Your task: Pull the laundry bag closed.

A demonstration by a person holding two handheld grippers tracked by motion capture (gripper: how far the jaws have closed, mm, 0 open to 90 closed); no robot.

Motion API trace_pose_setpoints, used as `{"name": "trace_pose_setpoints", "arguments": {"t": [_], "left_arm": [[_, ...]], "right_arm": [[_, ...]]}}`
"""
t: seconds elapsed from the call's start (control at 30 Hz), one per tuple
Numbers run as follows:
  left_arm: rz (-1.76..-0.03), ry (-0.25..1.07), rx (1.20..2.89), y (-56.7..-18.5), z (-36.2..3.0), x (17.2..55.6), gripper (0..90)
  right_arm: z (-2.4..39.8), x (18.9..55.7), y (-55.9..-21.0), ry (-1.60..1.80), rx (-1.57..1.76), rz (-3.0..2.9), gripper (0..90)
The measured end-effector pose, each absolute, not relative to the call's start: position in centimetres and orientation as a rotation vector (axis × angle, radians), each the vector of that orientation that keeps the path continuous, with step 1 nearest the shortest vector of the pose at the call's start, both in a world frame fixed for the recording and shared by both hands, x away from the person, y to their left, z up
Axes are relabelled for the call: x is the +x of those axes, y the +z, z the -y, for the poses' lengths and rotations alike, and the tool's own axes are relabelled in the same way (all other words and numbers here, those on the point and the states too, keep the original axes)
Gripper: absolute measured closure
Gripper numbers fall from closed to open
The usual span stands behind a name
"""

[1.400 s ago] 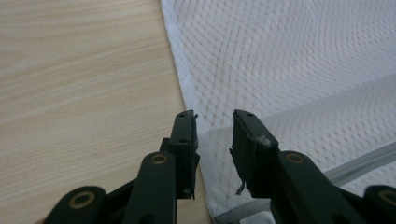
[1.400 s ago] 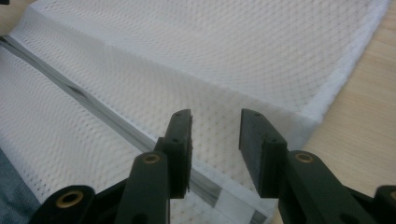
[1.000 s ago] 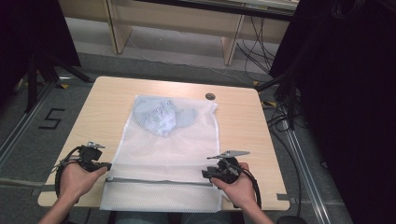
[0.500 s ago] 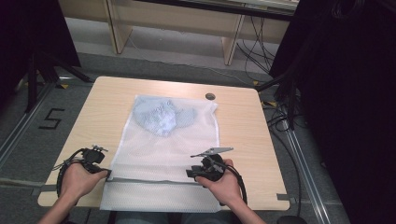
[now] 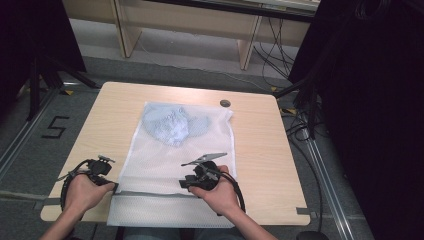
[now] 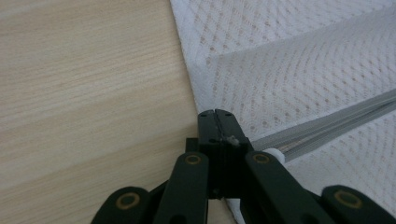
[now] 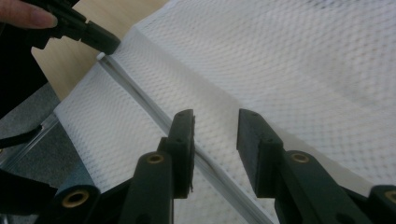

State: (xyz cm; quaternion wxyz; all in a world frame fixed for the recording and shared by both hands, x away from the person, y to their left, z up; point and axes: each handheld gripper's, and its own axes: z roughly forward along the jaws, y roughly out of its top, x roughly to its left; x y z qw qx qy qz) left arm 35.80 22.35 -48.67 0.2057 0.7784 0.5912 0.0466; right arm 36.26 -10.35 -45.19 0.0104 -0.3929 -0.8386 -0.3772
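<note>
A white mesh bag (image 5: pixel 175 155) lies flat on the wooden table (image 5: pixel 260 150), with a light blue garment (image 5: pixel 170 125) inside its far end. A grey zipper (image 5: pixel 150 194) runs across the bag's near end. My left gripper (image 5: pixel 114 187) is shut on the zipper's left end at the bag's edge; in the left gripper view its jaws (image 6: pixel 215 114) meet where the zipper (image 6: pixel 327 126) begins. My right gripper (image 5: pixel 184 183) is open near the bag's middle. In the right gripper view its jaws (image 7: pixel 215 119) straddle the zipper (image 7: pixel 140 100), and the left gripper (image 7: pixel 100 39) shows farther off.
A small dark round disc (image 5: pixel 225 103) sits near the table's far edge. The bag's near end hangs over the table's front edge (image 5: pixel 75 216). Cables (image 5: pixel 300 125) trail on the floor to the right, and a "5" mark (image 5: pixel 55 127) is on the floor at left.
My right gripper has moved left along the zipper, from near the bag's right edge to its middle. The left gripper has stayed at the zipper's left end.
</note>
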Motion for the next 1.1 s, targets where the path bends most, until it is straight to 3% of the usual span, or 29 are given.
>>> {"name": "trace_pose_setpoints", "arguments": {"t": [1.1], "left_arm": [[-1.650,0.095,2.167,-48.8,-22.7,35.9,89.8]], "right_arm": [[1.8,35.7,-46.8,-1.134,-1.054,2.591,68.6]]}}
